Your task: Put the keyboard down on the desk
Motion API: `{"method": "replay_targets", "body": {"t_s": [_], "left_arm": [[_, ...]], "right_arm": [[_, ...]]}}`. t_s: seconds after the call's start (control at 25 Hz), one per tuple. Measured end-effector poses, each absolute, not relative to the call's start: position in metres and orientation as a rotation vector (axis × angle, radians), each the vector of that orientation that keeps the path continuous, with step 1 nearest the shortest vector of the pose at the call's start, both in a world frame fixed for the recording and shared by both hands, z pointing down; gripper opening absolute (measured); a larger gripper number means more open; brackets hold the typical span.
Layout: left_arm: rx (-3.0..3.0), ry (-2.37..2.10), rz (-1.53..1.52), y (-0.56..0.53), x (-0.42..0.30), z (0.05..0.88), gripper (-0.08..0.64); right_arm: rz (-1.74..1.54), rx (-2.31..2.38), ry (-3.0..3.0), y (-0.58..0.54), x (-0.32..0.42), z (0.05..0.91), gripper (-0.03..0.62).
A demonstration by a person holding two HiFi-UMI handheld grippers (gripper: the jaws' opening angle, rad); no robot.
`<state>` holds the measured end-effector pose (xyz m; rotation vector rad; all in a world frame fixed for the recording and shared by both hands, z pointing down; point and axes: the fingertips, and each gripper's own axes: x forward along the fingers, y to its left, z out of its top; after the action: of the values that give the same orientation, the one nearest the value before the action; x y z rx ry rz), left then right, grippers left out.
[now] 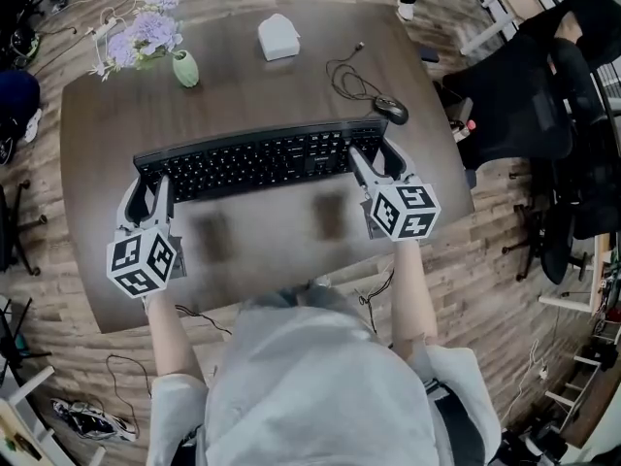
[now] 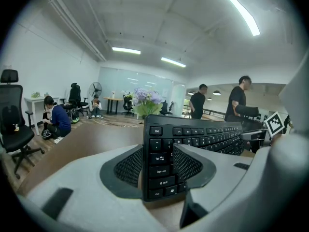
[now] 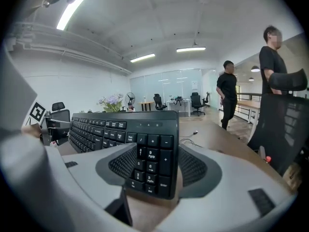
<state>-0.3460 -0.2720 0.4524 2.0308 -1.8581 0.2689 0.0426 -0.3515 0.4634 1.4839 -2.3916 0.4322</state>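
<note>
where the wood floor shows on every side, a dark desk [image 1: 252, 246] fills the middle of the head view, and a black chair [image 1: 529, 95] stands off its right end. the keyboard [image 1: 260, 159] is next in size: long and black, it stretches across the desk's middle, carried by its two ends and tipped so the keys face the person (whether its lower edge touches the wood cannot be told, though soft shadows lie on the desk nearer the person). the left gripper [image 1: 155, 188] has its jaws closed on the keyboard's left end; in the left gripper view one ribbed pad [image 2: 128, 166] sits behind that end and the other lies over the keys beside the column running from esc down to ctrl. the right gripper [image 1: 376, 163] is clamped the same way on the right end, and the right gripper view shows its jaws on either side of the number keys, one pad [image 3: 120, 161] behind and one in front. a marker cube rides on each gripper, nearer the person. towards the far left corner of the desk a bunch of pale purple flowers [image 1: 144, 35] stands in a small green vase [image 1: 185, 69]. a white box [image 1: 278, 37] sits near the far edge, well apart from the keyboard. a black mouse [image 1: 391, 110] lies just beyond the keyboard's right end, its thin cable [image 1: 344, 76] looping away across the desk.
</note>
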Motion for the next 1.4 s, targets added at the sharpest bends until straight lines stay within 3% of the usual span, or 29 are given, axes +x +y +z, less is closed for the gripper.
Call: {"method": "replay_targets", "body": {"t_s": [1.4], "left_arm": [[1.868,-1.683,0.452,-0.305,-0.361,0.563,0.176]], "right_arm": [[0.649,1.392,-2.159,-0.381,0.028,0.575,0.241]]}}
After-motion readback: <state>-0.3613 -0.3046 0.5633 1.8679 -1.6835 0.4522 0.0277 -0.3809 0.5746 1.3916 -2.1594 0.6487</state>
